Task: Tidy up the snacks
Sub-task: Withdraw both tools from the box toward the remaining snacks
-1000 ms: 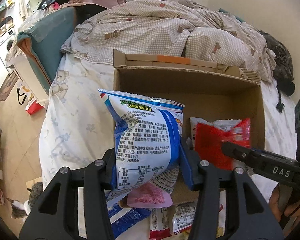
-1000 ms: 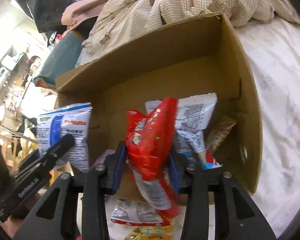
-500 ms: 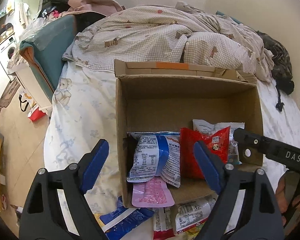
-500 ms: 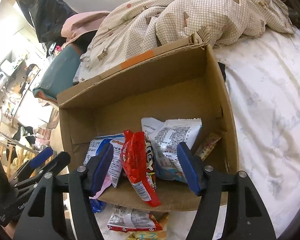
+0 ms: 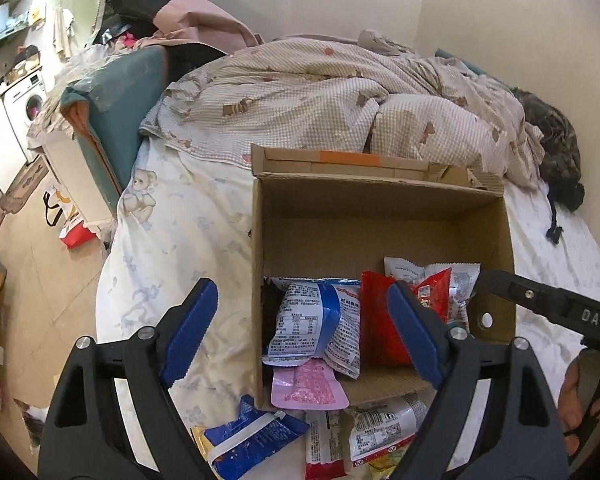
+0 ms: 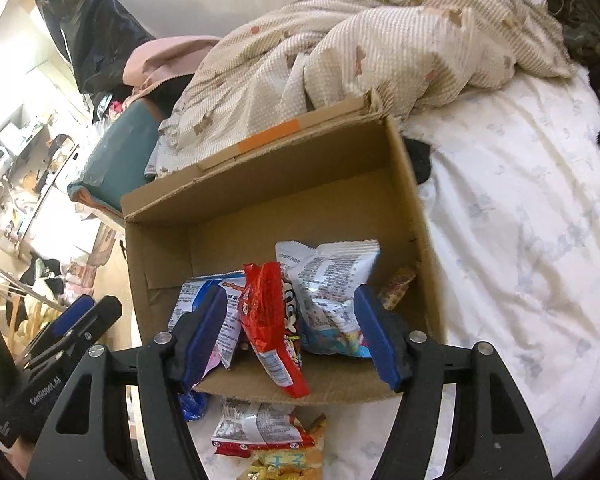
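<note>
Snacks sit in the cardboard box (image 5: 380, 216) on the bed (image 5: 172, 232): we see a blue-and-white packet (image 5: 316, 320) at its left, a red packet (image 6: 268, 316) leaning upright beside it, and a silvery white packet (image 6: 328, 280) further right. A pink sachet (image 5: 306, 386) pokes out over the box's near edge. More packets lie loose on the sheet in front of the box, among them a dark blue one (image 5: 244, 440). Our left gripper (image 5: 300, 332) hangs above the box's near left corner with its jaws spread wide and nothing pressed between the blue pads. Our right gripper (image 6: 292, 332) stands about half spread over the box, the red packet in the gap but clear of both pads
</note>
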